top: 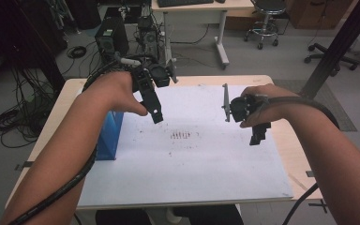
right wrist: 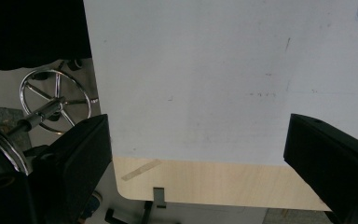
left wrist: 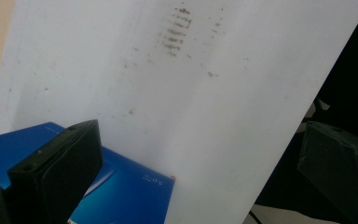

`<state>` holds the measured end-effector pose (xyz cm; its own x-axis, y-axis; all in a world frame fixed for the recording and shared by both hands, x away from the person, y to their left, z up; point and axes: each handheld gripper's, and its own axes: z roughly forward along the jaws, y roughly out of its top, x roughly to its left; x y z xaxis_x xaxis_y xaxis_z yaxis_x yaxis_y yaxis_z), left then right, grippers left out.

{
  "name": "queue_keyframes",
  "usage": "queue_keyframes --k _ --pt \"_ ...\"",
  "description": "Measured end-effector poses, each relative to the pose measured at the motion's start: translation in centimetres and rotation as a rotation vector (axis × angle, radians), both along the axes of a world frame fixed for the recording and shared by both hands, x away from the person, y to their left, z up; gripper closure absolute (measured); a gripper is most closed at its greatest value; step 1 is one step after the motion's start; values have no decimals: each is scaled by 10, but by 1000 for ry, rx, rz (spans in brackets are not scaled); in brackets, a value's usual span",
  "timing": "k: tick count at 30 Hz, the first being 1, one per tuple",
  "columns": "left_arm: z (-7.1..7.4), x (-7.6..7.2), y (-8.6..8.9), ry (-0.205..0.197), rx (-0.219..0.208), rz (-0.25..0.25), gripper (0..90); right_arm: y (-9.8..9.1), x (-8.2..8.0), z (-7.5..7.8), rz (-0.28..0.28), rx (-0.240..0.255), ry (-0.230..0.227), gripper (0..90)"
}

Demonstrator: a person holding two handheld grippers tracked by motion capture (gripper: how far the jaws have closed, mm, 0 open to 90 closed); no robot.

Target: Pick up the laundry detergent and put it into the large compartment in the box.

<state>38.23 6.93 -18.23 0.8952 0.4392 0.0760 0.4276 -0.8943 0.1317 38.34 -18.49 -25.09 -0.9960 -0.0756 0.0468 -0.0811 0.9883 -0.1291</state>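
Note:
My left gripper (top: 156,114) hangs above the white board (top: 201,154), just right of a blue box (top: 108,136) that stands on the board's left edge. In the left gripper view the gripper (left wrist: 198,135) has its jaws wide apart with nothing between them, the blue box (left wrist: 126,189) lies under the left jaw, and brown smudges (left wrist: 175,35) mark the board. My right gripper (top: 258,136) is held over the board's right side. In the right gripper view the gripper (right wrist: 198,126) is open and empty, over the board's edge (right wrist: 191,158).
The wooden table (top: 286,140) carries the board, with a strip of tape (right wrist: 140,169) near its corner. Behind the table are computer towers (top: 111,36), floor cables (top: 9,123), a desk (top: 201,9) and stools (top: 265,18). A black post (top: 337,44) leans at the right.

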Motion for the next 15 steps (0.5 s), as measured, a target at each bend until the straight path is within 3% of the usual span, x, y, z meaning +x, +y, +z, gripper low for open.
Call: queue_keyframes --k 15 --pt "-4 3 0 11 13 -4 2 2 1 0 1 -1 2 75"
